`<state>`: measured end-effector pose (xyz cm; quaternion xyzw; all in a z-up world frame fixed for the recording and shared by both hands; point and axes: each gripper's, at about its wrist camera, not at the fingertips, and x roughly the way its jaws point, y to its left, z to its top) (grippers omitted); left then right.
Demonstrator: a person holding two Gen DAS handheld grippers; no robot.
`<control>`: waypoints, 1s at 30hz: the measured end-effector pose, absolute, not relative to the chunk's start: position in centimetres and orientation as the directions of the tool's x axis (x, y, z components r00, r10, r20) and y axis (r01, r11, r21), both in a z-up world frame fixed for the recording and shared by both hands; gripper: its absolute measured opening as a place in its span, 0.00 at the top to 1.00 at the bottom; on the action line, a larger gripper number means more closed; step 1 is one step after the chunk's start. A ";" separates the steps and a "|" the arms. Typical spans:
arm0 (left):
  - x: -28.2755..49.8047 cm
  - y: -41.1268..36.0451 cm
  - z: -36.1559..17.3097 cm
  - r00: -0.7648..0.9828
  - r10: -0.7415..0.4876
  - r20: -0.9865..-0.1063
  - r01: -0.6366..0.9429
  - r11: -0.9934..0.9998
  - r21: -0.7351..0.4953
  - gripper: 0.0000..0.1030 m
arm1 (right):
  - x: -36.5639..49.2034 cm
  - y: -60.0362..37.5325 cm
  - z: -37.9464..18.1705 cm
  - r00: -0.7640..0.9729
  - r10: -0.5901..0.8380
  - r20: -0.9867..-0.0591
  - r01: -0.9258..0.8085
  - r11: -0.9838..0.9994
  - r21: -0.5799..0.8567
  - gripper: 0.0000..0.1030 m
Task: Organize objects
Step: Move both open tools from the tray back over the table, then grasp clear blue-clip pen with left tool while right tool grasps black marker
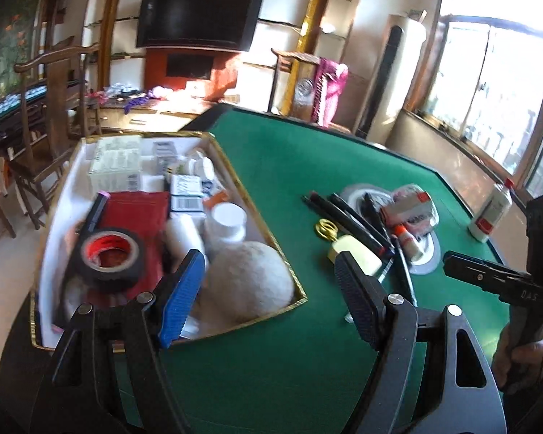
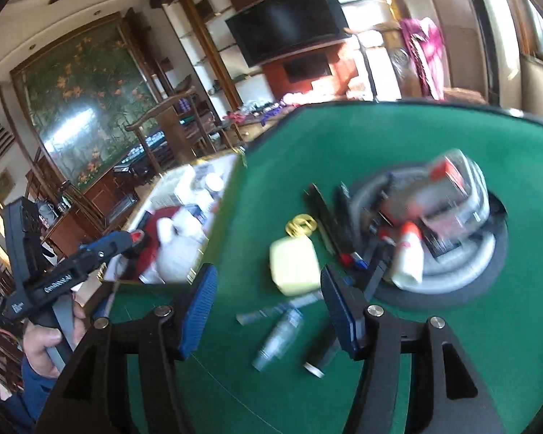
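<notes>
Two heaps of small goods sit on the green felt table (image 1: 278,166). At the left of the left wrist view, a white box with a gold rim (image 1: 260,217) is crammed full: a roll of black tape (image 1: 110,258) with a red core, a red pouch (image 1: 134,209), white bottles (image 1: 224,222), printed cartons (image 1: 116,161) whose text is too small to read, and a pale fluffy ball (image 1: 249,282) in the near corner. The left gripper (image 1: 268,289) has its jaws spread with nothing between them; its blue pad hangs over the box's near edge, its dark pad over the felt.

Right of centre lie black pens (image 1: 347,217), a gold clip (image 1: 325,229), a pale yellow block (image 1: 354,256) and a glue bottle with an orange cap (image 1: 409,240), partly on a grey ring (image 1: 427,264). A white bottle (image 1: 490,213) stands near the right table edge.

In the right wrist view, the right gripper (image 2: 268,307) is spread and empty, the yellow block just beyond its pads, and a blurred clear tube (image 2: 278,336) on the felt between them. No writing on the goods is legible.
</notes>
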<state>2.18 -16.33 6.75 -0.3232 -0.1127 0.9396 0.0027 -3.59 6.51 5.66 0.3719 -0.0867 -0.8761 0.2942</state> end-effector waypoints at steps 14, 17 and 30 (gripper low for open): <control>-4.7 -6.4 2.0 -0.543 0.229 -0.808 -0.172 -0.972 -0.160 0.55 | -2.2 11.5 5.0 -0.566 -0.616 -0.548 0.406 -0.787 0.465 0.42; -5.8 -5.5 1.1 -0.499 0.204 -0.842 -0.208 -0.972 -0.112 0.59 | -2.2 12.2 5.3 -0.581 -0.619 -0.528 0.392 -0.782 0.485 0.42; -6.1 -3.7 0.4 -0.542 0.112 -0.833 -0.211 -0.978 0.006 0.89 | -2.1 12.0 5.1 -0.577 -0.589 -0.566 0.363 -0.805 0.469 0.42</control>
